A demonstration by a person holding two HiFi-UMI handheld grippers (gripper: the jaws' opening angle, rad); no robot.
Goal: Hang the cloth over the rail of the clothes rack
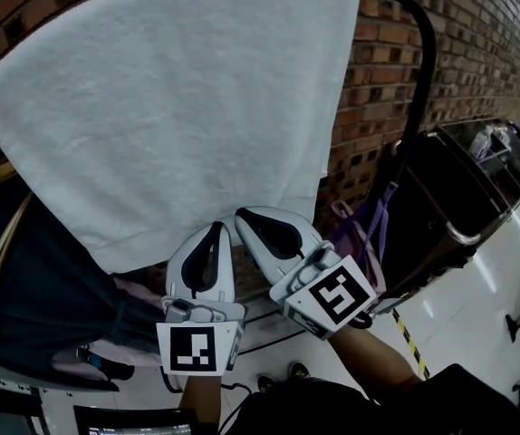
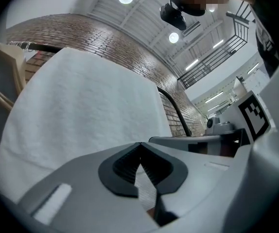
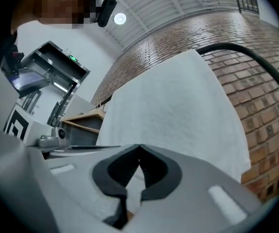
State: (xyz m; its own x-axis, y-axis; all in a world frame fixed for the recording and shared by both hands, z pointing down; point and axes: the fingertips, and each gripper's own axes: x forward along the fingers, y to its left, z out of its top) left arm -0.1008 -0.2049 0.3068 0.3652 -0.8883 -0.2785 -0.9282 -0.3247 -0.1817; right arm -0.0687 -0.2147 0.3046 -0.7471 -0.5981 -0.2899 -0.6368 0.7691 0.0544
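A white cloth [image 1: 178, 98] hangs draped over the top rail of the black clothes rack [image 1: 418, 25], spread flat in front of a brick wall. Just under its lower edge my left gripper [image 1: 215, 227] and right gripper [image 1: 240, 214] sit side by side, both pointing up at it. In the left gripper view the cloth [image 2: 81, 110] fills the space beyond the left gripper [image 2: 140, 143], whose jaws meet with nothing between them. The right gripper [image 3: 139, 145] is likewise shut and empty, with the cloth [image 3: 173, 110] and the curved rail [image 3: 246, 52] behind it.
A brick wall [image 1: 459, 53] stands behind the rack. Dark clothing on a wooden hanger [image 1: 24, 279] hangs at the left. Purple straps [image 1: 369, 229] dangle from the rack's right post. A dark metal bin [image 1: 477, 179] stands at the right on the pale floor, near yellow-black tape [image 1: 409, 338].
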